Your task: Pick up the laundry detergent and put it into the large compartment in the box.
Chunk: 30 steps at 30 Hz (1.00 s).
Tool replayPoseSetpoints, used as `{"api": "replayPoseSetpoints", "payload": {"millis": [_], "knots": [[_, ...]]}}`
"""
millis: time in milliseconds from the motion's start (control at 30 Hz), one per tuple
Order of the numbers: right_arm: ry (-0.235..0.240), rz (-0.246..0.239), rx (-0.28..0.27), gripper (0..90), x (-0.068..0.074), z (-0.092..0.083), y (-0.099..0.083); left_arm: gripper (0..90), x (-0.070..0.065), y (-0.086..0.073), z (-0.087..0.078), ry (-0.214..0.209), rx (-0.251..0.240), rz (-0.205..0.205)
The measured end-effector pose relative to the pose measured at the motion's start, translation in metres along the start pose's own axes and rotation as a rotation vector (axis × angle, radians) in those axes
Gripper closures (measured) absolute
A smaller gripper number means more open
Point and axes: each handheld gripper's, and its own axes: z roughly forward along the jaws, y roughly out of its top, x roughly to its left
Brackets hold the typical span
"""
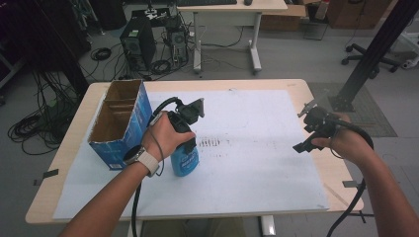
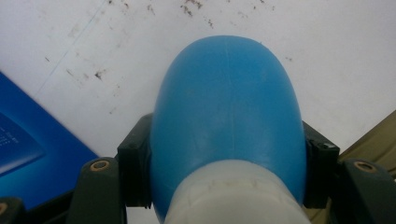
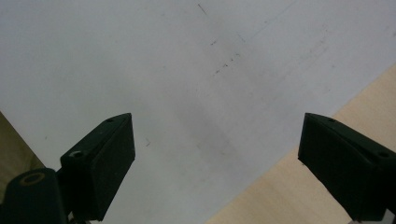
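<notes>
A blue plastic bottle [image 1: 185, 162] with a white neck stands on the white sheet [image 1: 257, 163], just right of a blue cardboard box [image 1: 121, 123]. My left gripper [image 1: 189, 144] points down over it, and in the left gripper view both black pads [image 2: 134, 172] press on the sides of the blue bottle [image 2: 226, 116] near its white neck. My right gripper [image 1: 302, 146] hovers over the sheet's right edge. In the right gripper view its jaws stand wide apart around an empty gap [image 3: 217, 163] above sheet and bare wood.
The open-topped blue box has cardboard dividers inside. The wooden table [image 1: 316, 98] carries the sheet, which has dark smudges [image 1: 212, 142] at its middle. Behind the table are a computer tower [image 1: 137, 44], cables and a white desk [image 1: 232, 15].
</notes>
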Motion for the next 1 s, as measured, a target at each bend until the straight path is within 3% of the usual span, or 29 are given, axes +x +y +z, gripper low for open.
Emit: {"api": "replayPoseSetpoints", "payload": {"millis": [667,1000], "knots": [[-0.002,0.003,-0.004,11.1,0.0,-0.001,-0.003,37.3,0.0,0.0,-0.001,0.004,-0.003,-0.01],[-0.002,0.004,-0.005,11.1,0.0,-0.002,-0.003,37.3,0.001,-0.002,-0.012,0.007,-0.003,-0.019]]}}
